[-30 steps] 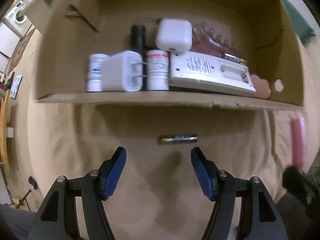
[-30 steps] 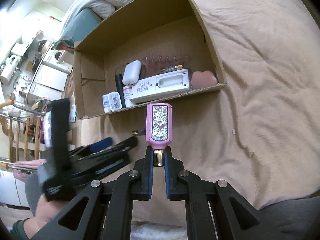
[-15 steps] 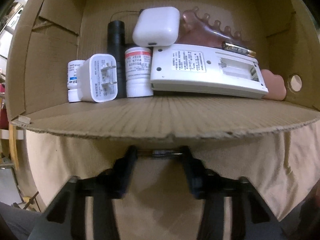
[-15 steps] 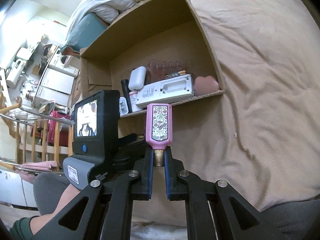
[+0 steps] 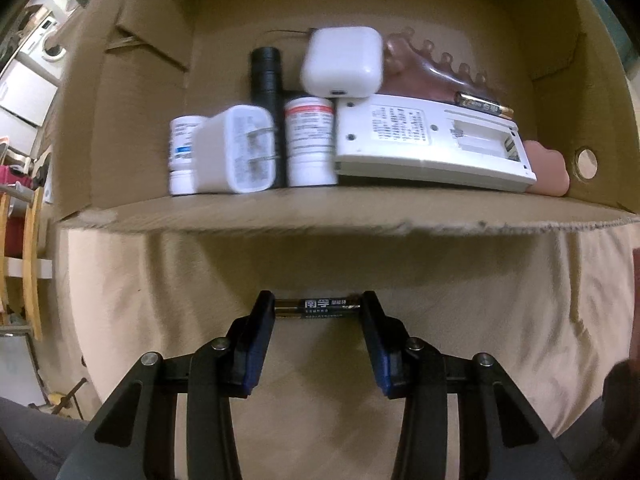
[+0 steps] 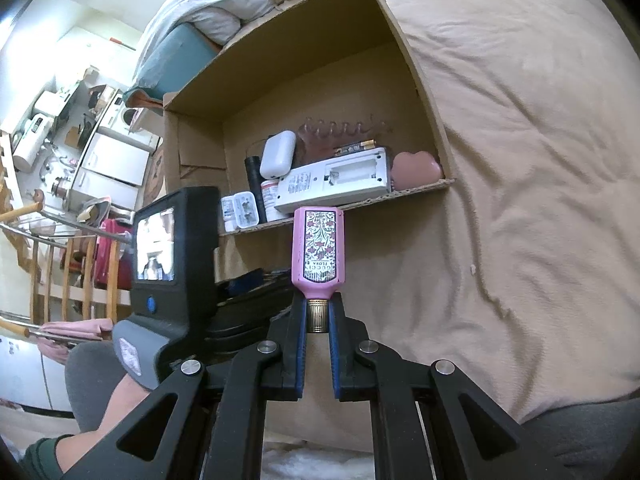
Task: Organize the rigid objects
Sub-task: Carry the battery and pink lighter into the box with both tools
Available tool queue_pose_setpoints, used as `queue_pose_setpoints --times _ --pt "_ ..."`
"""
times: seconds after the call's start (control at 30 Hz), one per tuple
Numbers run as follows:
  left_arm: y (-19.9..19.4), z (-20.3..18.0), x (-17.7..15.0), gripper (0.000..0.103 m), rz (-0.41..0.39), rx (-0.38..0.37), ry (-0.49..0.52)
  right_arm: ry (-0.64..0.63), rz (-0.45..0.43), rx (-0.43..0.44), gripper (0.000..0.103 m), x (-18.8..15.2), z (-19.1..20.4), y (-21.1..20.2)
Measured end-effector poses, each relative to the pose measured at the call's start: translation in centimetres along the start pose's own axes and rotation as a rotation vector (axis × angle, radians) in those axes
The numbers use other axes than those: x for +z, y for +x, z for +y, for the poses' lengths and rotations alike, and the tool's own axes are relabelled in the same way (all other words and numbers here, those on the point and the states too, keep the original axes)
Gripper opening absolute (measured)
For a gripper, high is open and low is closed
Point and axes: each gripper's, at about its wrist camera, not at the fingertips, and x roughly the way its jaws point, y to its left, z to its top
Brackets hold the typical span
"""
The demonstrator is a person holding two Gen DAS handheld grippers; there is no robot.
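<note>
Batteries first: the left gripper [image 5: 319, 309] is pinching one battery [image 5: 319, 308] end to end just before the box [image 5: 320, 216], while the right gripper [image 6: 318, 316] is clamping a pink bottle [image 6: 318, 250] by its neck, ready for stowing.

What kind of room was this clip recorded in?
Probably a lived-in home, likely a bedroom: a cardboard box rests on a beige blanket, rumpled bedding behind it, white appliances at left.

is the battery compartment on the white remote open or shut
Open. The white remote lies back-up in the cardboard box, its cover missing and the battery compartment exposed; a loose battery rests behind it.
</note>
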Motion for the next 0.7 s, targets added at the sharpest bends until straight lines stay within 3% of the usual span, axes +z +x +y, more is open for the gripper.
queue_pose_setpoints --times 0.17,0.4,0.6,0.7 --pt "-2.4 2.7 -1.7 0.04 -0.039 -0.005 -0.003 -0.01 -0.009 -0.008 0.011 -0.1 0.2 -0.2" --pt "-9.2 6.0 -2.6 0.04 -0.186 -0.031 0.01 -0.059 -0.069 -0.004 0.011 0.9 1.9 -2.1" --pt "-14.3 7.3 0.0 0.04 -0.307 -0.07 -0.006 -0.1 -0.105 -0.02 0.011 3.7 3.6 -2.9" --pt "-15.4 6.5 2.9 0.04 -0.351 -0.068 0.005 -0.121 -0.118 -0.035 0.011 5.7 4.3 -2.9"
